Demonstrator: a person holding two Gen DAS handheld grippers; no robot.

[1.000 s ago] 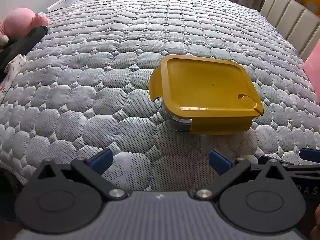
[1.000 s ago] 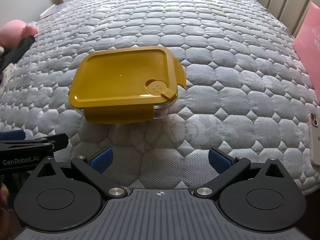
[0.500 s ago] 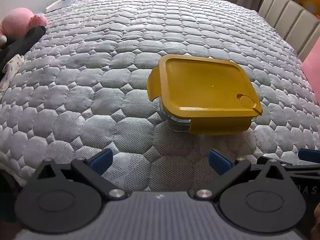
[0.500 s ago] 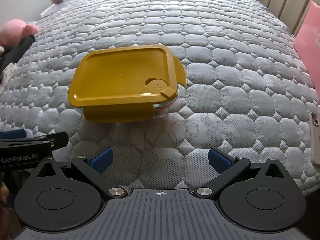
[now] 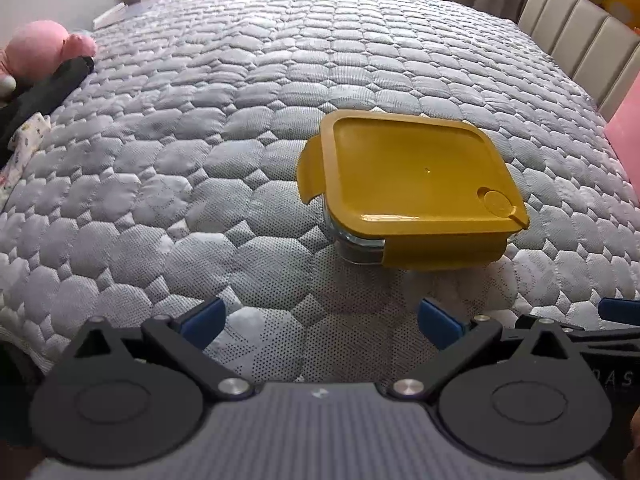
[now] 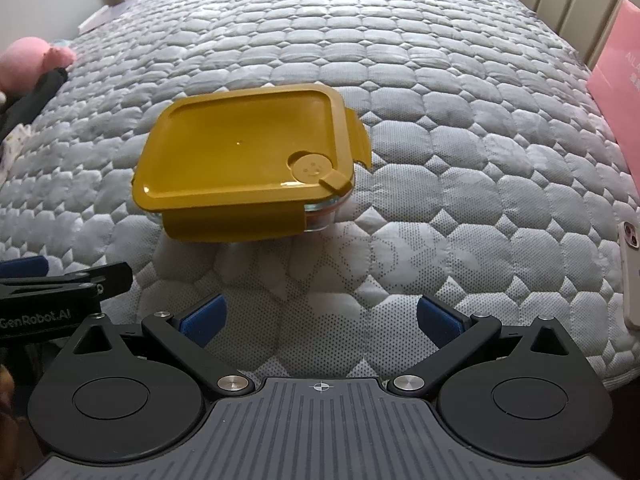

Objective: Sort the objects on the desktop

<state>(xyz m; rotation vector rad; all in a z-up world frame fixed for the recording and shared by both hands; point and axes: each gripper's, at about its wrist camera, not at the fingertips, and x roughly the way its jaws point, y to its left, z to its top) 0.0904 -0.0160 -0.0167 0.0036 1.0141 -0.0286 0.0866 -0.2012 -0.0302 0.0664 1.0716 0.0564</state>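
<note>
the left gripper (image 5: pixel 320 318) had its blue fingers (image 5: pixel 202 318) spread wide, gripping nothing, short of the yellow-lidded container (image 5: pixel 416 184). the right gripper (image 6: pixel 320 314) was equally wide and empty, also short of the container (image 6: pixel 248 164). the container sat on the grey quilted bed (image 6: pixel 460 184), lid on. a phone (image 6: pixel 631 272) lay well right of the container, a pink plush toy (image 5: pixel 44 48) far left.
</note>
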